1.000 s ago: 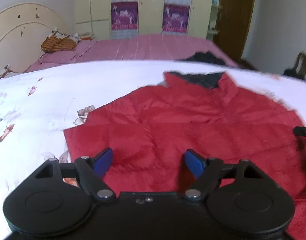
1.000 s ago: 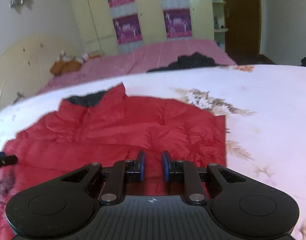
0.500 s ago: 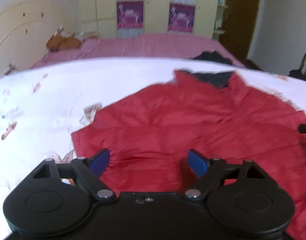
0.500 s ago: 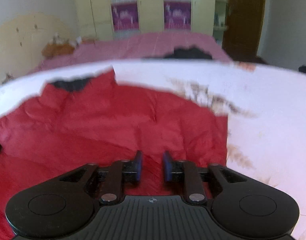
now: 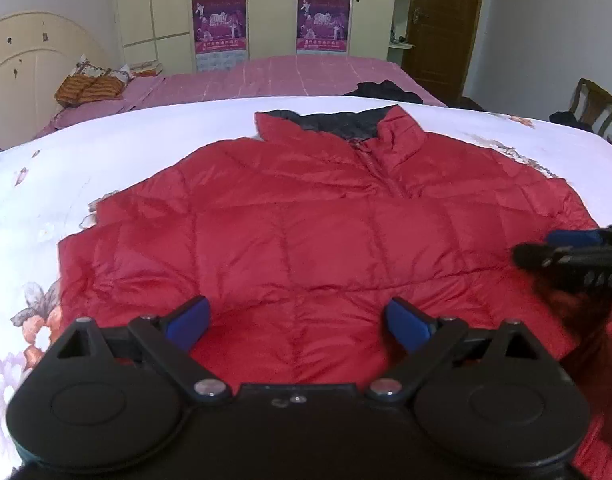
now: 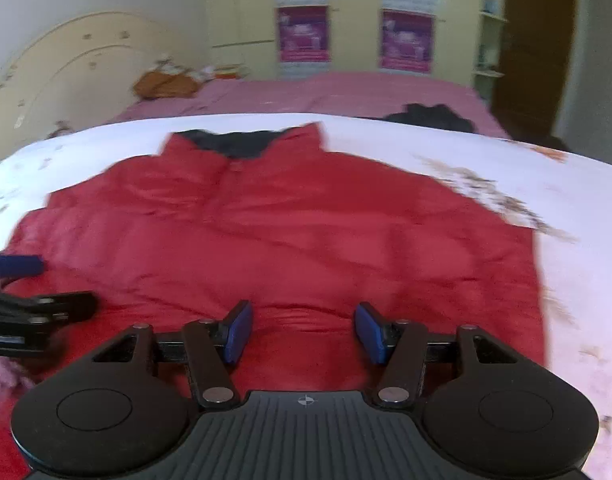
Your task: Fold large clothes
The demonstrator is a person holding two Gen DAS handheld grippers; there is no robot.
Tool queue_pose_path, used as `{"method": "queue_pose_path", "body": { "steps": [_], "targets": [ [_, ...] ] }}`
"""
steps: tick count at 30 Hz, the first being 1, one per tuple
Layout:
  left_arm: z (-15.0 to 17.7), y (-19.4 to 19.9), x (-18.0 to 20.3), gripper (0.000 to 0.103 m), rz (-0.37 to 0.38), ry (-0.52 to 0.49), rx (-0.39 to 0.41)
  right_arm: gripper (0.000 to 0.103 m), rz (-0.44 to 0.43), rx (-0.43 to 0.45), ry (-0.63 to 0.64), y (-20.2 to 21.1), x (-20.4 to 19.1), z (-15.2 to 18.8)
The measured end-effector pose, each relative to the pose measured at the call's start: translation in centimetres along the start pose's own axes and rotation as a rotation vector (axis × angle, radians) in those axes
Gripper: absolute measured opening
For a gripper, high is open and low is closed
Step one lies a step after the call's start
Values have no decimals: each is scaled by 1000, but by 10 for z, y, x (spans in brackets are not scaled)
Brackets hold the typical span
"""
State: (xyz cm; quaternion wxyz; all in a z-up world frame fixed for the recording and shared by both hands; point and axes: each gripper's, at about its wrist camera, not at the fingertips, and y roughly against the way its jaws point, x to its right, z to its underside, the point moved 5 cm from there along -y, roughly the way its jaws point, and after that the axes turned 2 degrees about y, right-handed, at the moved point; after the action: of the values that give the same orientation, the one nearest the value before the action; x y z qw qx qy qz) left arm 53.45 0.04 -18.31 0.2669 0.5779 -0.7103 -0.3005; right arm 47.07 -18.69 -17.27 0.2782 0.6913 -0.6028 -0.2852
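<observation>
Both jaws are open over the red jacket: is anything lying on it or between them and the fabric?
Nothing visible. The red jacket lies spread on the white floral sheet, bare on top, directly ahead of the left gripper and the right gripper.

The red jacket (image 5: pixel 306 240)'s hem lies hidden behind the left tool (image 5: pixel 298 322).

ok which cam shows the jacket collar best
The left wrist view. There the red jacket is sharp, so the collar shows its dark lining, the raised red flaps and the top of the zip. The right wrist view also has the collar unobstructed, but it is motion-blurred, leaving only a dark patch between red edges.
</observation>
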Motion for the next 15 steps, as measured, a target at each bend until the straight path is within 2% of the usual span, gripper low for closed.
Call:
{"method": "queue_pose_path", "body": {
  "steps": [2,5,7,10,12,15],
  "targets": [
    [3,1,-8,96,-11,1,0,56,64,-6,-21,0,17,3],
    [6,5,-18,96,-23,5,4,55,35,-22,-43,5,27,5],
    [9,14,-24,94,-36,9,13,56,34,0,-22,20,21,3],
    [14,37,-27,94,-27,20,41,56,-34,61,-37,53,13,2],
    [20,51,-22,93,-10,13,56,56,-82,63,-10,66,-2,10],
    [31,58,-15,92,-15,-19,46,56,-53,21,51,60,-19,27]
  ]
}}
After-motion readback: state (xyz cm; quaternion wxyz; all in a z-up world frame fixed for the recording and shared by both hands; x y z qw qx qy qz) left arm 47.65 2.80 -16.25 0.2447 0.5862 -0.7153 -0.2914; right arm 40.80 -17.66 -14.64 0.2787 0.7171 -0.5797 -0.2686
